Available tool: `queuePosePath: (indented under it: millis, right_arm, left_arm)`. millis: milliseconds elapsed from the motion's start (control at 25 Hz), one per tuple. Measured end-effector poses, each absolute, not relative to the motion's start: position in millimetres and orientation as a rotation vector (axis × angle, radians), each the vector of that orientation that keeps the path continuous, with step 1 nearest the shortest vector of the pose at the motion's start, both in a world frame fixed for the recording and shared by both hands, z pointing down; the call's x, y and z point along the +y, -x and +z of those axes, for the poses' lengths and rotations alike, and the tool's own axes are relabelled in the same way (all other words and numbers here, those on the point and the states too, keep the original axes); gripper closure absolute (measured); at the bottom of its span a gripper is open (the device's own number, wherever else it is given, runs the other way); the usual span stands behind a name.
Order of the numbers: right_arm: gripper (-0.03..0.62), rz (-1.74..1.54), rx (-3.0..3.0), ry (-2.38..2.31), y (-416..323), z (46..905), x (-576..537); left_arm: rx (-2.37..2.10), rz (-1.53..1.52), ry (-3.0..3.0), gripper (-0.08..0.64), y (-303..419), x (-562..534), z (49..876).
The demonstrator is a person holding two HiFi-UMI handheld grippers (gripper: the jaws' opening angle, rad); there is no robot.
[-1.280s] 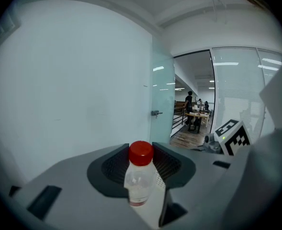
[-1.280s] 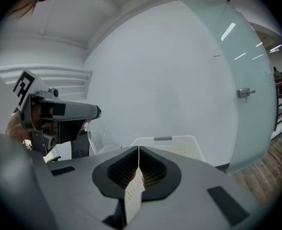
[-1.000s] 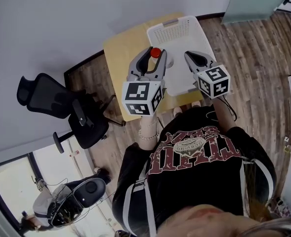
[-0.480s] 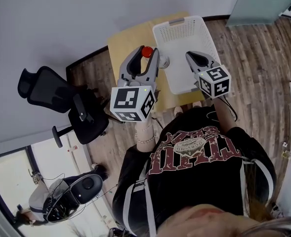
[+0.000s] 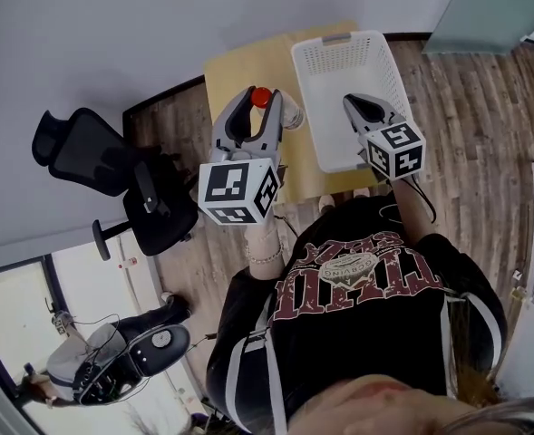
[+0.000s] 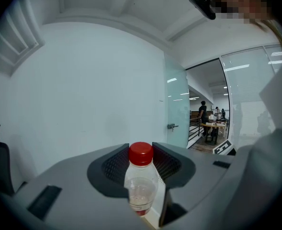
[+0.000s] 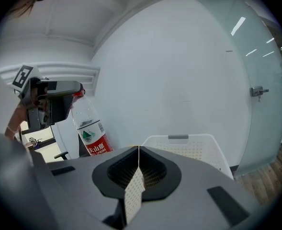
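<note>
My left gripper (image 5: 258, 107) is shut on a clear plastic water bottle (image 5: 271, 105) with a red cap and a red and white label, held up in the air over the wooden table (image 5: 239, 62). In the left gripper view the bottle (image 6: 141, 182) stands between the jaws, cap towards the camera. My right gripper (image 5: 354, 103) is shut with nothing in it and hovers above the white basket (image 5: 339, 53). The right gripper view shows its closed jaws, the bottle (image 7: 89, 127) up at the left, gripped by the left gripper (image 7: 59, 92), and the basket (image 7: 184, 146) below.
A black office chair (image 5: 99, 166) stands left of the table on the wood floor. A white wall (image 6: 83, 99) lies ahead, with a glass door (image 6: 176, 104) to its right. A second chair base (image 5: 131, 361) sits at the lower left.
My left gripper has carried the bottle to the left, away from the basket, and the bottle's label now shows in the right gripper view. The right gripper has barely moved.
</note>
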State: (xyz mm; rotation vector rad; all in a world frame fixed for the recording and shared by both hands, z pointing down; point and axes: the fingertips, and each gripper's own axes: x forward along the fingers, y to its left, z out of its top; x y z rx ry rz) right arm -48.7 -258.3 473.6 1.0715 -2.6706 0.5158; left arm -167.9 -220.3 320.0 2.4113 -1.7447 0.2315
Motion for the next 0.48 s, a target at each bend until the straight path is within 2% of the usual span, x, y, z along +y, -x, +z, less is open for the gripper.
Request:
queuePosePath:
  millis: [480]
  right_arm:
    - [0.574, 0.507, -2.660, -1.051, 62.7, 476.5, -263.5]
  left_arm:
    - [-1.778, 0.299, -2.301, 0.365, 200.9, -229.6, 366.1]
